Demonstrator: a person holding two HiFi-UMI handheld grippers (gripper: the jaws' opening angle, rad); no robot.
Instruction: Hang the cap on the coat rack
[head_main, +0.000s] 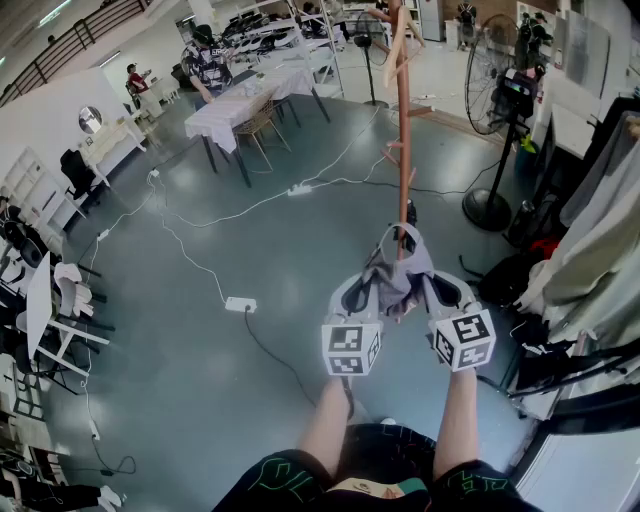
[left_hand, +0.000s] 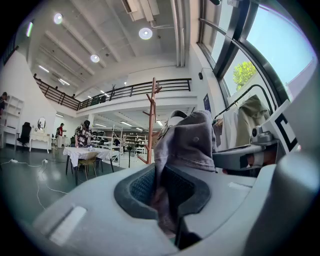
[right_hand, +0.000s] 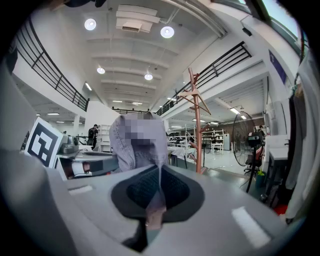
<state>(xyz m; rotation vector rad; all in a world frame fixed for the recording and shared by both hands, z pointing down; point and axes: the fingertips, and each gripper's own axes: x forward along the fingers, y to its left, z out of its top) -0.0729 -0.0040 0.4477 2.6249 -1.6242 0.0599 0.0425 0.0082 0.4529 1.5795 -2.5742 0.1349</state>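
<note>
A grey-purple cap (head_main: 400, 272) hangs stretched between my two grippers, just in front of the base of the brown wooden coat rack (head_main: 403, 130). My left gripper (head_main: 362, 292) is shut on the cap's left edge, and the fabric (left_hand: 187, 142) is pinched between its pads. My right gripper (head_main: 440, 290) is shut on the cap's right edge, where the cloth (right_hand: 139, 142) rises from the closed jaws. The rack (left_hand: 151, 120) stands beyond the cap in the left gripper view. In the right gripper view the rack (right_hand: 196, 122) with its pegs rises to the right of the cap.
A standing fan (head_main: 495, 110) is at the right of the rack. Clothes (head_main: 600, 230) hang along the right side. A white-clothed table (head_main: 250, 95) with chairs and a person (head_main: 205, 60) stands at the back left. Cables and a power strip (head_main: 240, 304) lie on the floor.
</note>
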